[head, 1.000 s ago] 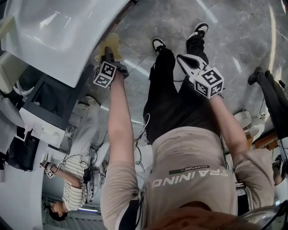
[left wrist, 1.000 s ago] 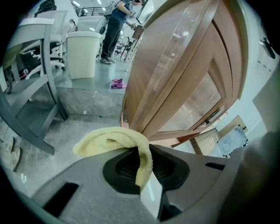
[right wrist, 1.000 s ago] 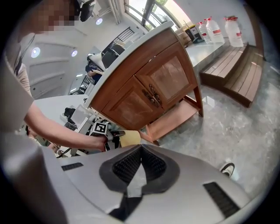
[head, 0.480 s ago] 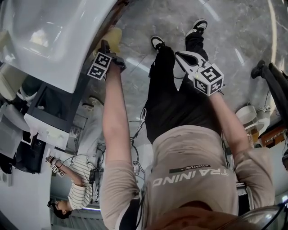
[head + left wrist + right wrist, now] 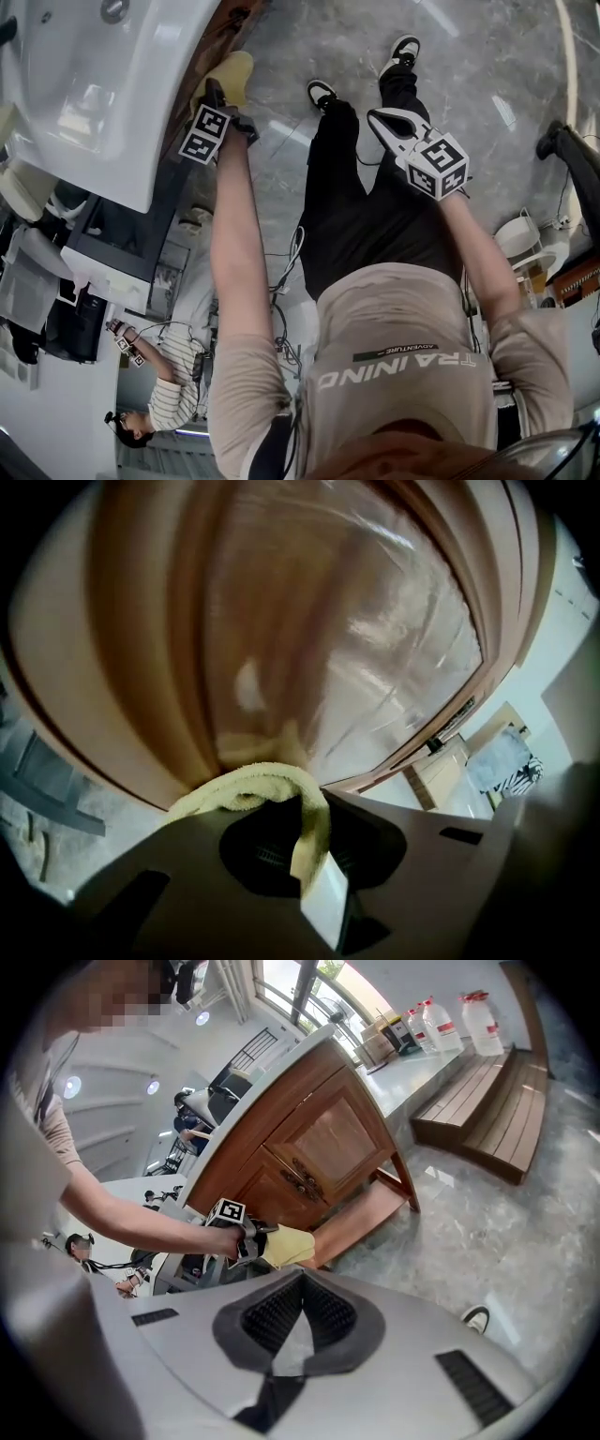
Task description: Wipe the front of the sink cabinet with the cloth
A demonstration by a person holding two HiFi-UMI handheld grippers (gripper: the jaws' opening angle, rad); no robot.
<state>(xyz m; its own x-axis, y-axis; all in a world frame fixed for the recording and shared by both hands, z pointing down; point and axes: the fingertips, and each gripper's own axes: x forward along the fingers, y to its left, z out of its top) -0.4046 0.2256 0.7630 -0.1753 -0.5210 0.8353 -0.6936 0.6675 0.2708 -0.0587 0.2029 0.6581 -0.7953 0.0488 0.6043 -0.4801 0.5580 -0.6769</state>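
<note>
Since a second ago the left gripper (image 5: 217,96) has slid a bit further along the sink cabinet (image 5: 323,1143), taking the cloth (image 5: 231,71) with it, while the right gripper (image 5: 382,120) has barely budged. Cloth is pinched in the left jaws, bunched into a yellow fold right up at the glossy wood, low under the sink (image 5: 84,103). Pretty sure it's touching the cabinet, but the left gripper view is too smeary to swear to it. Right jaws are closed on nothing, just hanging over the floor (image 5: 487,56) by the person's legs (image 5: 356,206). What worries me: only a small fold looks clamped, so a hard drag could tug it out, and with so little cloth ahead of the jaws the hard tips could scuff the finish. Those metal door handles (image 5: 302,1181) look like a snag point too. Readable text: the shirt (image 5: 394,309) says "TRAINING" and, smaller, "ADVENTURE", upside down from the head view. Bottles (image 5: 439,1024) in the back have labels, too tiny to read.
</note>
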